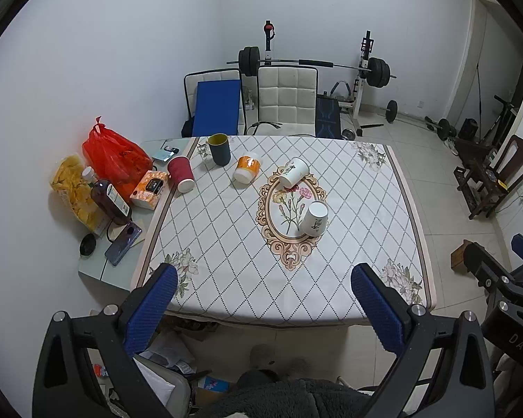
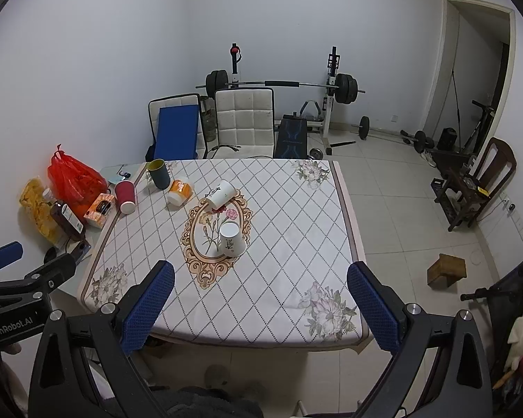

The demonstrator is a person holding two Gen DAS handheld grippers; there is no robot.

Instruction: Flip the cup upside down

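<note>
Several cups stand on a table with a diamond-pattern cloth [image 1: 226, 244]. A dark green cup [image 1: 219, 148] [image 2: 159, 173] stands upright at the far left. A red cup [image 1: 181, 174] [image 2: 126, 196], an orange cup [image 1: 248, 167] [image 2: 180, 191] and two white paper cups [image 1: 294, 172] [image 1: 316, 218] [image 2: 221, 193] [image 2: 232, 239] stand upside down. My left gripper [image 1: 266, 278] and right gripper [image 2: 261, 273] are both open and empty, held above the table's near edge.
A red bag [image 1: 115, 156], a snack bag [image 1: 75, 188], a dark bottle [image 1: 110, 202], a tissue box [image 1: 149, 189] and a phone [image 1: 123, 244] crowd the table's left strip. Chairs [image 1: 286, 99] and a barbell rack [image 1: 362, 69] stand behind. A wooden box [image 2: 446, 271] lies on the floor.
</note>
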